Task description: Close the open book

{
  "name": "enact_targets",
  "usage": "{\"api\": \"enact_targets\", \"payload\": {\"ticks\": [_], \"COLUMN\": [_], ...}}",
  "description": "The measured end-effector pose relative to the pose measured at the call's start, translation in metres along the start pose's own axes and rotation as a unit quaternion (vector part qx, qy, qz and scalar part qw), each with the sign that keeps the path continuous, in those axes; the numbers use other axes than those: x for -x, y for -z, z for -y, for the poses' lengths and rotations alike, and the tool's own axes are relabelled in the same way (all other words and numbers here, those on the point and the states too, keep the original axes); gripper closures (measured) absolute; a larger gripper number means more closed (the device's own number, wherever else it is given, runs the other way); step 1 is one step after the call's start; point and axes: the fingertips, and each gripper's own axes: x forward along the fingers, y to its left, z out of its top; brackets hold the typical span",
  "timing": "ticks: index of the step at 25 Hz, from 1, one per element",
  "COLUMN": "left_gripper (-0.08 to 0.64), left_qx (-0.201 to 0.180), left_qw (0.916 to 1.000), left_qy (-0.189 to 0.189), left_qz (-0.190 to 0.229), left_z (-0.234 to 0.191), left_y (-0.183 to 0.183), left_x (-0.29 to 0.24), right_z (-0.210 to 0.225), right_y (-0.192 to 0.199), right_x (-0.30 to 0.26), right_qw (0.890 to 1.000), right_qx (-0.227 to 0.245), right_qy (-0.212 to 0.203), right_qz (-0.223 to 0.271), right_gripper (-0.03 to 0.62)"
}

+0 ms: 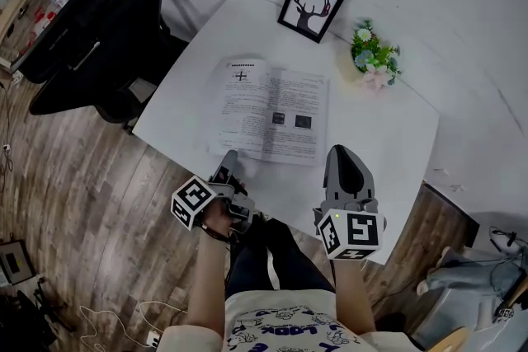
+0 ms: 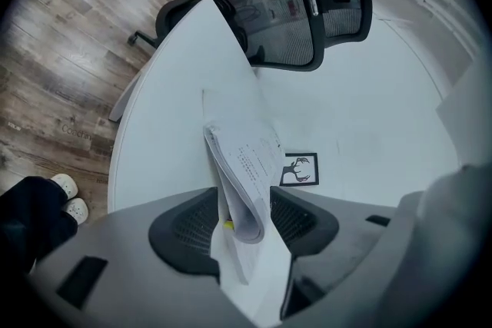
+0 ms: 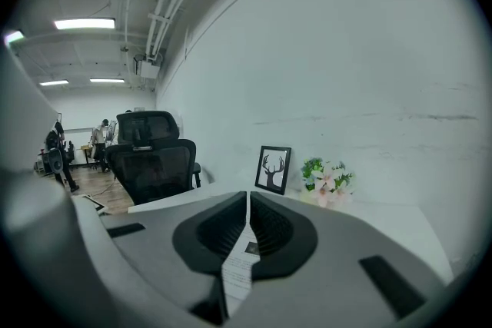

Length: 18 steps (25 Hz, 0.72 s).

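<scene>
Book: the book [image 1: 268, 111] lies open, both printed pages face up, spine running away from the person.
Book's place: on the white table [image 1: 388, 144], its near edge close along the table's near edge, about midway between that edge's two corners.
Left-hand pages: in the left gripper view a sheaf at the book's near left corner curls up off the table; from the head view the rest of that half looks flat.
Left gripper: the left gripper [image 1: 227, 162] is at the book's near left corner. Its jaws stand well apart with the curled sheaf between the pads; the pads do not seem to press it, so I judge it loosely bracketed, not clamped.
Right gripper: the right gripper [image 1: 341, 152] is just beside the book's near right corner. Its jaws are together but for a thin slit and hold nothing; the printed page shows below them.
Done: little, as I judge it. Only a corner of one half is raised.
Left: one half has to be swung over the spine onto the other and laid flat; the cover is not yet showing.
Far edge: a framed deer picture [image 1: 312, 5] stands at the table's far corner, and a small pot of flowers [image 1: 373, 56] is near the far right edge.
Beyond: black office chairs [image 1: 107, 37] stand off the table's left edge, on the wooden floor [image 1: 74, 202].
</scene>
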Motion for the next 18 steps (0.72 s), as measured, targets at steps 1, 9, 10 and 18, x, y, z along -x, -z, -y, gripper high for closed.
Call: {"api": "enact_targets", "payload": {"ticks": [1,9,10,18], "left_gripper": [0.357,0.351,0.351,0.351], "left_qx": [0.004,0.022,0.023,0.031], "left_qw": [1.0000,0.9997,0.9997,0.9994], "left_qy": [-0.002,0.004,0.005,0.014], "left_qz": [0.001,0.003,0.003,0.011], "left_z": [-0.002,-0.007,-0.007,-0.004], "left_y": [-0.001,-0.004,-0.004,-0.010], "left_x": [-0.001,-0.009,-0.010,-0.012], "right_z": [0.000,0.003,0.004,0.004], "right_y": [0.000,0.003,0.003,0.003], "right_x": [-0.001,-0.003,-0.003,-0.008], "right_qw": [1.000,1.000,1.000,1.000], "right_qx": [0.000,0.002,0.002,0.003], "right_qy": [0.001,0.008,0.009,0.008], "right_qz": [0.000,-0.005,-0.005,-0.008], "right_gripper": [0.558,0.558,0.558,0.558]}}
